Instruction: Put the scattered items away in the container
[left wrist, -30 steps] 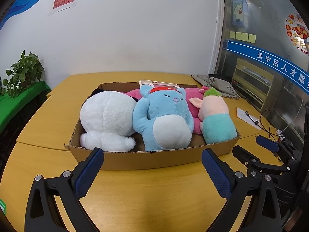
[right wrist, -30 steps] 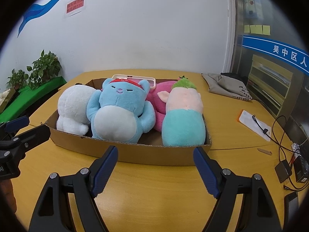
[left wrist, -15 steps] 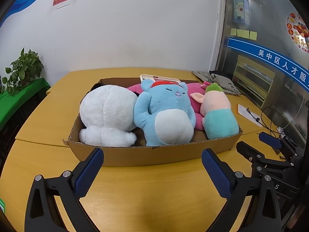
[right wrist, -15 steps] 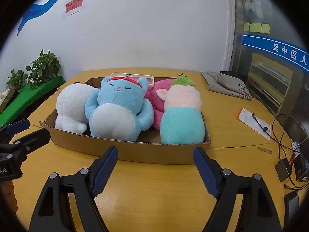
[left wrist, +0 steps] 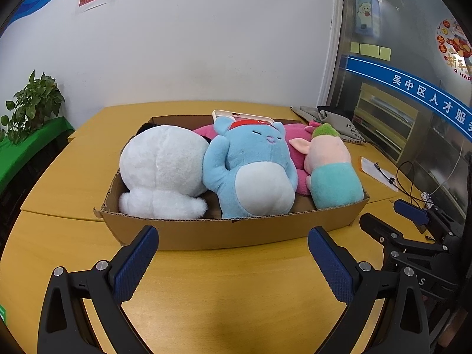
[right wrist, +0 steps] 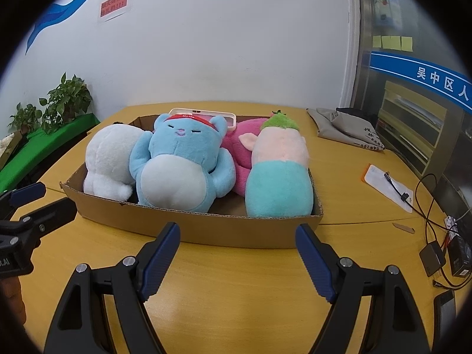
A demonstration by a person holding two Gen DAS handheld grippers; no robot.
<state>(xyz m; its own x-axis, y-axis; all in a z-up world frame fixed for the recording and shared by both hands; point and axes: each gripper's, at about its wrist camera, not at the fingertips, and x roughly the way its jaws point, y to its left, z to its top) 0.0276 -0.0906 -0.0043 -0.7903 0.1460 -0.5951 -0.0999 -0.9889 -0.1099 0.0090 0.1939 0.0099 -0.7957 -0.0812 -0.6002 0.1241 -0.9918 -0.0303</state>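
Cardboard forms the shallow box [left wrist: 236, 233] that sits toward the middle of the tabletop [left wrist: 224, 289], its long front wall facing both grippers. Four plush toys lie packed inside it, side by side and touching: a white plush [left wrist: 165, 168] at the left end, a blue plush [left wrist: 253, 171] with a red headband in the middle, a pink plush [left wrist: 298, 150] partly hidden behind it, and a peach-and-teal plush [left wrist: 333, 174] with a green tuft at the right end. A white phone case [left wrist: 242, 115] leans against the box's back wall, behind the blue plush.

Just short of the front wall, the left gripper [left wrist: 233, 261] hangs over bare wood with its blue-padded fingers spread wide and nothing between them. The right gripper [right wrist: 237, 261] is likewise released and empty, near the box's front right corner.

Toward the tabletop's right edge lie a grey cloth bag [right wrist: 345, 129], a paper sheet [right wrist: 386, 185] and black cables [right wrist: 433, 230]. Potted plants [right wrist: 65, 100] stand beyond the left edge.
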